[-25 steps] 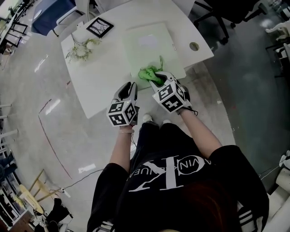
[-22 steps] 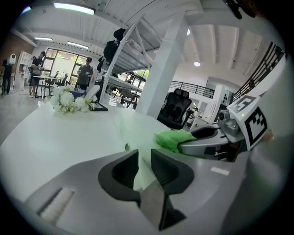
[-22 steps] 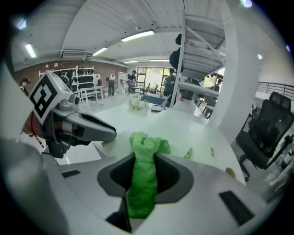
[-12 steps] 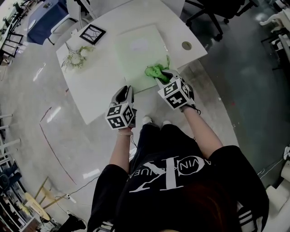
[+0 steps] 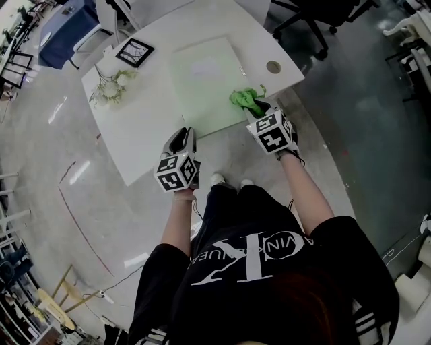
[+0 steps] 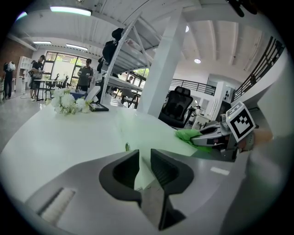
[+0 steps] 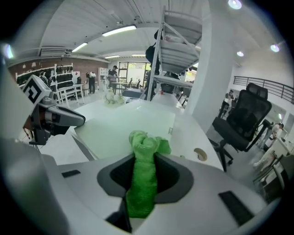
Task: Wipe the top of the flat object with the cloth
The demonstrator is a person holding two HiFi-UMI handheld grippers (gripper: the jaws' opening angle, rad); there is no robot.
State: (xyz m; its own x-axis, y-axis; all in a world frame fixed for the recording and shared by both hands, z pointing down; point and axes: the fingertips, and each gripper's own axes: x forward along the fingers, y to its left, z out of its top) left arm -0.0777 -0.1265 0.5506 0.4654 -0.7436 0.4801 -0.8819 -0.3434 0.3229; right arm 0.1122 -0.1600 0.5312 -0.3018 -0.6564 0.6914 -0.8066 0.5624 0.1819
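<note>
A pale green flat board (image 5: 202, 74) lies on the white table (image 5: 135, 128). My right gripper (image 5: 256, 108) is shut on a bunched green cloth (image 5: 246, 98), which sits on the board's near right corner. In the right gripper view the cloth (image 7: 143, 147) fills the gap between the jaws of the right gripper (image 7: 146, 158) and bulges out in front over the board (image 7: 124, 124). My left gripper (image 5: 183, 135) stands at the board's near left corner, jaws slightly apart with nothing between them. The left gripper view shows the left gripper (image 6: 144, 153), the board (image 6: 138, 128) and the cloth (image 6: 188, 134).
White flowers (image 5: 111, 84) and a framed picture (image 5: 135, 52) lie at the table's far left. A round cable hole (image 5: 273, 67) is near the table's right edge. A black office chair (image 5: 316, 20) stands beyond it. The person's shoes (image 5: 219, 179) are just below the table's near edge.
My right gripper has slid the cloth rightward along the board's near edge, from about its middle to the right corner. The left gripper has stayed put.
</note>
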